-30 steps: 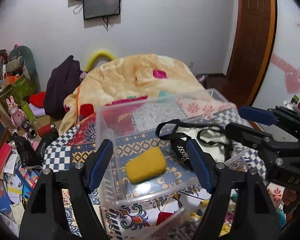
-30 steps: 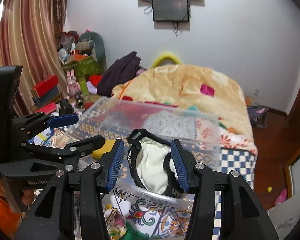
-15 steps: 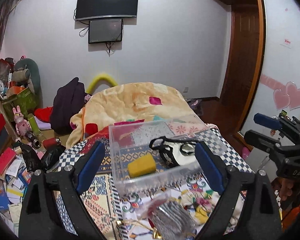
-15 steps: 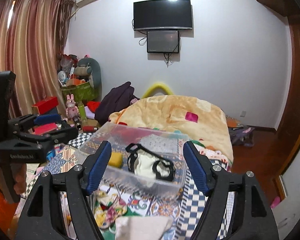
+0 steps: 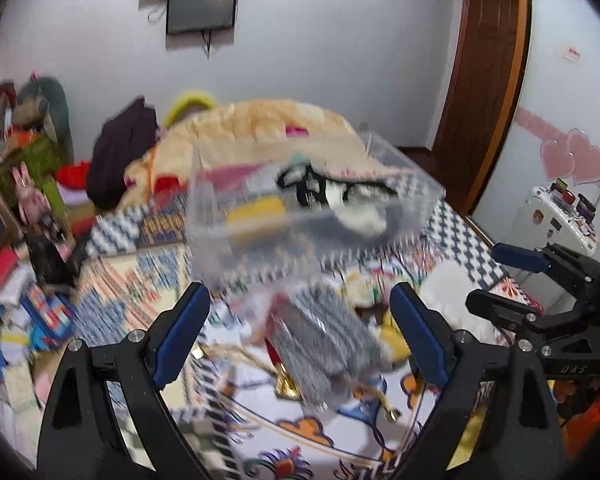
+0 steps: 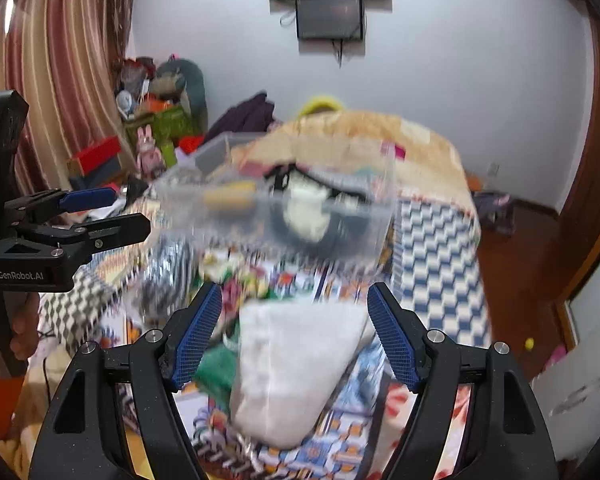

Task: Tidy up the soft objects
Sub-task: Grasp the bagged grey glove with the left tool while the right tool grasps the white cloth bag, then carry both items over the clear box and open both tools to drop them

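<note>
A clear plastic bin point(image 5: 308, 216) stands on the patterned bed cover; it holds a yellow sponge point(image 5: 256, 210) and a black-and-white cloth item point(image 5: 340, 196). It also shows in the right wrist view point(image 6: 276, 216). My left gripper point(image 5: 300, 332) is open and empty, in front of the bin, above a grey striped soft item point(image 5: 324, 340). My right gripper point(image 6: 294, 332) is open and empty, over a white soft pouch point(image 6: 296, 364). Both views are motion-blurred.
The bed carries a beige blanket point(image 5: 260, 128) behind the bin. Boxes, toys and papers point(image 5: 16, 240) crowd the floor on the left. A wooden door point(image 5: 484, 80) is at the right. A green cloth point(image 6: 216, 368) lies beside the pouch.
Both grippers have pulled back from the bin and dropped lower over the loose items in front of it. The right gripper's fingers have opened wider than one second ago.
</note>
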{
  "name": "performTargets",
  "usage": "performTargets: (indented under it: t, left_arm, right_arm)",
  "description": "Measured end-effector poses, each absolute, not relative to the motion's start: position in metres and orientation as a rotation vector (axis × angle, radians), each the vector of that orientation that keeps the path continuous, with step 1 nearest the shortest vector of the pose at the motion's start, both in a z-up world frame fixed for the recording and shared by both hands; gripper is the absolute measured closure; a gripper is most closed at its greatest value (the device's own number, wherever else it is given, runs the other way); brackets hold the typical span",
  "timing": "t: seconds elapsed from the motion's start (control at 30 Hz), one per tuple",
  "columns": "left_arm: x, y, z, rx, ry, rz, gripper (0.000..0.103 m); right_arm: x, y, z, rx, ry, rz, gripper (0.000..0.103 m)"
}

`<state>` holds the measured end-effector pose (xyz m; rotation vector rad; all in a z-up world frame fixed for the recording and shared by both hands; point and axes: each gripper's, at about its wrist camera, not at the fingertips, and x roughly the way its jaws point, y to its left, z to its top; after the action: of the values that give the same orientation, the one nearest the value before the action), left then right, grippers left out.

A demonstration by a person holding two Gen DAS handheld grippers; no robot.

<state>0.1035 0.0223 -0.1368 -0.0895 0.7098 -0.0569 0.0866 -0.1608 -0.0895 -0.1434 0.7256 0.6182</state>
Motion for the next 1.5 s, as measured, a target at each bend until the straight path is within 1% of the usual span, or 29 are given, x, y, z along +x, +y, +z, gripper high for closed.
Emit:
performTargets:
  t: [0.23,0.3,0.33,0.37,0.4,0.47,0.5,0.63,0.77,0.87,0.97,1.17,1.5]
  left_arm:
    - [0.102,0.025,-0.177,-0.179,0.798,-0.056,0.011]
    - [0.102,0.026,-0.181,-0.196,0.803,-0.06,0.014]
    - [0.103,0.026,-0.182,-0.206,0.804,-0.071,0.02]
    - [0.103,0.026,-0.182,-0.211,0.806,-0.082,0.027]
    - [0.104,0.025,-0.183,-0.215,0.808,-0.092,0.029]
    - [0.104,0.023,-0.184,-0.218,0.813,-0.113,0.04]
    - [0.105,0.021,-0.184,-0.216,0.817,-0.125,0.043]
    - [0.104,0.015,-0.182,-0.197,0.812,-0.139,0.06]
    - [0.099,0.015,-0.175,-0.187,0.79,-0.141,0.071]
    - [0.094,0.018,-0.168,-0.19,0.771,-0.141,0.075]
    - [0.09,0.022,-0.161,-0.189,0.748,-0.134,0.076]
    - [0.083,0.027,-0.139,-0.178,0.683,-0.123,0.077]
    - [0.092,0.038,-0.094,-0.153,0.545,-0.086,0.077]
  right_arm:
    - [0.085,-0.171,-0.122,-0.089,0.834,0.6,0.03]
    - [0.085,-0.176,-0.127,-0.064,0.858,0.606,0.031]
    - [0.084,-0.178,-0.129,-0.053,0.863,0.606,0.031]
    - [0.082,-0.18,-0.13,-0.047,0.868,0.608,0.036]
    - [0.082,-0.182,-0.131,-0.037,0.877,0.614,0.04]
    - [0.082,-0.186,-0.133,-0.013,0.894,0.632,0.052]
    - [0.081,-0.188,-0.133,-0.005,0.895,0.634,0.053]
    - [0.077,-0.189,-0.129,-0.004,0.886,0.639,0.065]
    - [0.075,-0.191,-0.122,-0.008,0.869,0.639,0.072]
    - [0.075,-0.194,-0.115,-0.015,0.851,0.629,0.075]
    - [0.075,-0.2,-0.107,-0.01,0.832,0.618,0.075]
    - [0.077,-0.208,-0.088,-0.008,0.776,0.591,0.075]
    - [0.089,-0.2,-0.037,-0.006,0.609,0.58,0.074]
